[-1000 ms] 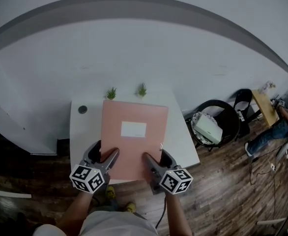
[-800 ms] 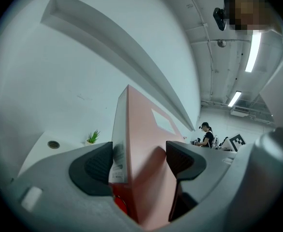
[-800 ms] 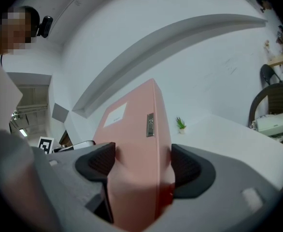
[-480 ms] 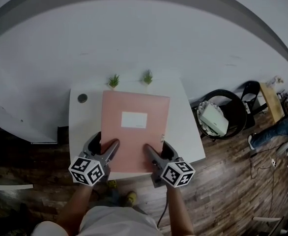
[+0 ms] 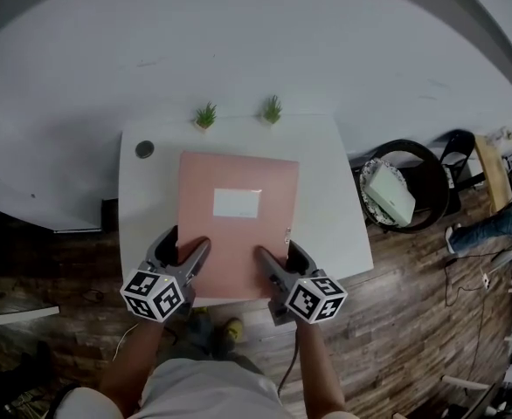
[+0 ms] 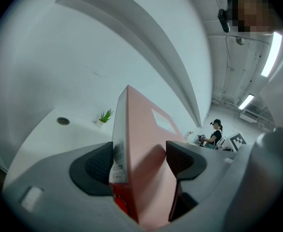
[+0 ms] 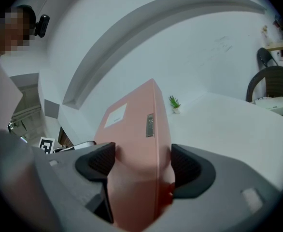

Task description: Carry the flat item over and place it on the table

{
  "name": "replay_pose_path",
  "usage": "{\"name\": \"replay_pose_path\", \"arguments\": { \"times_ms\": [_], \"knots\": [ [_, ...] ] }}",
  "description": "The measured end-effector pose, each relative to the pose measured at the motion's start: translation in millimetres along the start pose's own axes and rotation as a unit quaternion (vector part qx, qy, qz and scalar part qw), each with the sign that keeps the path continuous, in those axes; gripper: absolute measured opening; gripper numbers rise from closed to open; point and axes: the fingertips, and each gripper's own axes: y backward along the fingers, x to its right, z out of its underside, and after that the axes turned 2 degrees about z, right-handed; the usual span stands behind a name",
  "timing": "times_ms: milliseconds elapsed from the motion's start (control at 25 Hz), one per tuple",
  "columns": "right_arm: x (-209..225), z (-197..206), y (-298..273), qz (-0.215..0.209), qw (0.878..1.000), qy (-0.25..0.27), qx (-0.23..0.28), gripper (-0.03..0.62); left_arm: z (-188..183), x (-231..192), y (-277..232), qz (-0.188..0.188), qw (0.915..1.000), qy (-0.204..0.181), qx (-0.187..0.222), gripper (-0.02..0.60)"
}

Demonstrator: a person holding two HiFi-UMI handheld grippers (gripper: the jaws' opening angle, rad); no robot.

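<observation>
A flat pink binder [image 5: 235,221] with a white label hangs level over the white table [image 5: 324,201]. Its near edge is clamped at both corners. My left gripper [image 5: 191,261] is shut on the near left part of the binder [image 6: 141,144]. My right gripper [image 5: 267,264] is shut on the near right part of the binder [image 7: 139,129]. In both gripper views the binder stands edge-on between the black pads [image 6: 182,159], [image 7: 190,170]. Whether the binder's underside touches the table is hidden.
Two small potted plants [image 5: 205,115], [image 5: 273,109] stand at the table's far edge by the white wall. A round grommet [image 5: 144,149] sits in the far left corner. A black chair [image 5: 404,195] with a pale box stands right of the table on the wood floor.
The table has come nearer and lower in the head view. The binder, still held by both grippers, now lies further over the tabletop.
</observation>
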Motion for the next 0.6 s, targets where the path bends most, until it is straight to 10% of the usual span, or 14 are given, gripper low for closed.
{"name": "replay_pose_path", "arguments": {
  "times_ms": [600],
  "knots": [
    [27.4, 58.3, -30.1, 0.016, 0.997, -0.039, -0.065, 0.356, 62.6, -44.1, -6.8, -0.031, 0.9967, 0.051, -0.055, 0.339]
  ]
}}
